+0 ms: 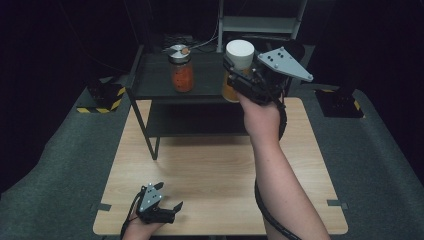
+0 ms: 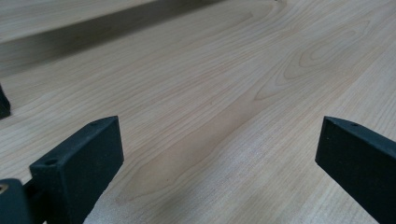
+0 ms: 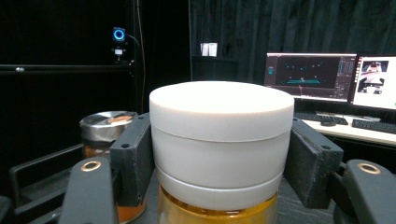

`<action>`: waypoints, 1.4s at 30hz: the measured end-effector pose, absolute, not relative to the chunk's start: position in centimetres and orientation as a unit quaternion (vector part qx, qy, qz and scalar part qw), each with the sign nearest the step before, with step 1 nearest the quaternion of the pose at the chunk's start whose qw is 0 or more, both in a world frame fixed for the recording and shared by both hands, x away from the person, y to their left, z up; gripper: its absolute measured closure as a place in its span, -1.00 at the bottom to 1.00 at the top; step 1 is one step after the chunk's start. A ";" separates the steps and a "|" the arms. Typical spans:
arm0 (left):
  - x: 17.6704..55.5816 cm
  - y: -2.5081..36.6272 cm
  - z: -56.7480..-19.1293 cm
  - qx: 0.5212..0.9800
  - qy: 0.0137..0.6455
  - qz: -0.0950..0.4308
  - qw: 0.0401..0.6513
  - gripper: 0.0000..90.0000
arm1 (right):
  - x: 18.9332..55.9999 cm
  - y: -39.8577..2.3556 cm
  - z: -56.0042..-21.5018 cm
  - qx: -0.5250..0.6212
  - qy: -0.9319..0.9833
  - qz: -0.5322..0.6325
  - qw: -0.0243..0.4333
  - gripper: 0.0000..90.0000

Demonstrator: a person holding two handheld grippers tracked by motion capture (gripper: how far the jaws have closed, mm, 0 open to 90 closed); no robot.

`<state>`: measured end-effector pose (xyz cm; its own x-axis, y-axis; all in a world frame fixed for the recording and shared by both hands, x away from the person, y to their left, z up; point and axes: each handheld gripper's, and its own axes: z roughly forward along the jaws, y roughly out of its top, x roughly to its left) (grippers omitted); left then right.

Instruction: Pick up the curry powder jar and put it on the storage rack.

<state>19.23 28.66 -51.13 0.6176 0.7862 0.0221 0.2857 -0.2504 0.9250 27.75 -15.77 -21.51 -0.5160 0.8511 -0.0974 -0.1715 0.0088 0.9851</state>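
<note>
My left gripper [image 1: 159,207] sits low at the near edge of the wooden table [image 1: 210,165], its jaws spread wide with nothing between them; in the left gripper view I see bare wood grain across the gap, and I think the jaws rest on or just above the board, though I cannot tell which. Farther back, on the top of the dark shelf [image 1: 150,80], stands a jar with a metal lid [image 1: 181,67] and reddish-orange contents. To its right, my right gripper [image 1: 239,75] is clamped on the jar with the white lid [image 1: 239,55], one pad pressed to each side of that broad cap. In the right gripper view the white lid sits squarely between my jaws, with amber glass below it. This jar is over the right part of the shelf top; whether its base touches the shelf is hidden from me.
</note>
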 end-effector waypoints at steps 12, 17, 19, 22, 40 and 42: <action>19.3 28.9 -51.2 0.748 0.358 0.246 0.502 -0.97 | 30.1 -14.4 -21.4 0.294 0.589 0.631 0.410 -0.26; 19.4 29.0 -51.2 0.748 0.357 0.245 0.502 -0.97 | 30.9 -14.3 -21.6 0.300 0.588 0.630 0.410 -0.26; 19.4 29.0 -51.2 0.748 0.357 0.245 0.502 -0.97 | 31.2 -14.3 -21.6 0.304 0.588 0.630 0.407 -0.26; 19.4 29.0 -51.2 0.748 0.358 0.244 0.502 -0.97 | 31.5 -14.4 -21.6 0.307 0.587 0.629 0.407 -0.26; 19.5 29.0 -51.1 0.750 0.355 0.244 0.502 -0.97 | 32.1 -14.6 -21.8 0.305 0.585 0.634 0.403 -0.28; 19.5 29.0 -51.1 0.750 0.355 0.244 0.502 -0.97 | 32.1 -14.6 -21.7 0.305 0.585 0.634 0.403 -0.28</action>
